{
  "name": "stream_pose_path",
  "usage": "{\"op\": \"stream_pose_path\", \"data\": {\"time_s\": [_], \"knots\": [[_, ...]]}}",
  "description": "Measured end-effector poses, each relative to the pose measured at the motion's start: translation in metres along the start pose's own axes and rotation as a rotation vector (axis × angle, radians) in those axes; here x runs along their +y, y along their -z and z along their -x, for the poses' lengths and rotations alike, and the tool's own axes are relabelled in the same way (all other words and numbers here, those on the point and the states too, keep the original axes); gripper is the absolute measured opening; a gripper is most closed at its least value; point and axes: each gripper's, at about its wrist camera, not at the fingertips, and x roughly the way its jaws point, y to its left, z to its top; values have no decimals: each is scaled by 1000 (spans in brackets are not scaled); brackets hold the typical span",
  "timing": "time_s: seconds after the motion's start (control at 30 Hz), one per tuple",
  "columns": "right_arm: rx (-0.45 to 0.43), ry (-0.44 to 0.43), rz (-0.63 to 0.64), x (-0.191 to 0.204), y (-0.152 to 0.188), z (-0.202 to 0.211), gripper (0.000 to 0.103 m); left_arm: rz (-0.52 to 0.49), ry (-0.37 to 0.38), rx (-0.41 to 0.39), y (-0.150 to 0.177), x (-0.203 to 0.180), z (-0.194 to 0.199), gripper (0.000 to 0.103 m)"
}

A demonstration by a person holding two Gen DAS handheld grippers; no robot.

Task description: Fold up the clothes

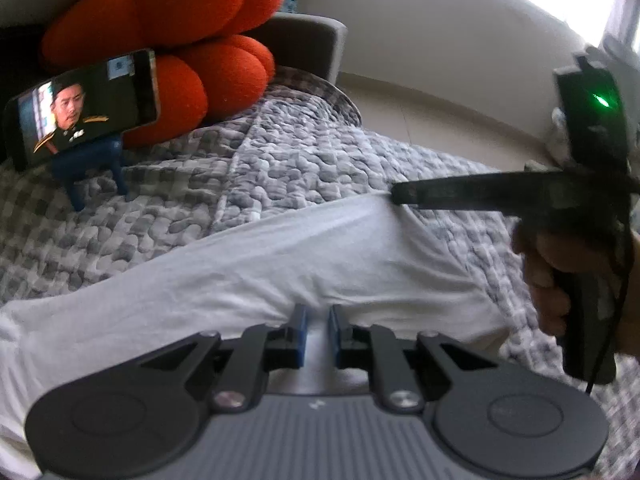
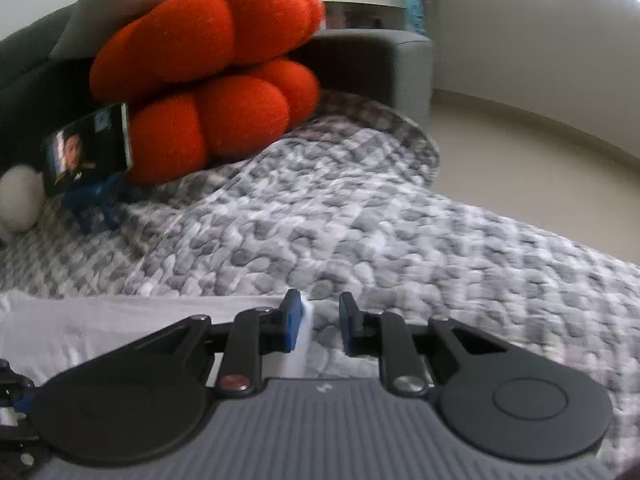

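A white garment (image 1: 240, 272) lies spread in a long band across the grey patterned blanket (image 1: 300, 152). At its near edge my left gripper (image 1: 318, 332) is shut, with a fold of the white cloth pinched between its blue pads. My right gripper (image 1: 396, 196), held in a hand, comes in from the right with its tip at the garment's far corner. In the right wrist view the right gripper (image 2: 320, 320) stands open. The white garment's (image 2: 100, 320) edge rests against its left pad (image 2: 294, 320), and blanket shows in the gap before the other pad.
An orange knotted cushion (image 1: 160, 32) sits at the back left against a grey upholstered end (image 1: 308, 44). A phone (image 1: 84, 108) on a blue stand plays a video in front of it. A white fluffy ball (image 2: 18, 196) lies far left. Beige floor (image 2: 520, 160) lies beyond the blanket's right edge.
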Motion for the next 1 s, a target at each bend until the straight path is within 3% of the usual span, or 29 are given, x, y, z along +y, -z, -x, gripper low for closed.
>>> {"op": "stream_pose_path", "data": {"time_s": [0.13, 0.23, 0.43, 0.7, 0.77, 0.87, 1.0], "knots": [[-45, 9, -35, -1, -9, 26, 20, 110, -44, -8, -4, 33, 6, 13], [-36, 3, -53, 1, -6, 42, 21, 217, -36, 3, -5, 57, 8, 13], [21, -20, 17, 20, 7, 57, 21, 250, -21, 17, -4, 64, 7, 13], [61, -47, -131, 23, 20, 70, 22, 73, -51, -4, 15, 35, 36, 16], [87, -57, -186, 18, 29, 77, 28, 47, -55, 2, 23, 30, 42, 16], [134, -64, -259, 10, 43, 80, 29, 11, -81, 16, 31, 26, 38, 18], [183, -15, -233, 9, 54, 71, 29, -40, -114, 10, 35, 19, 34, 19]]}}
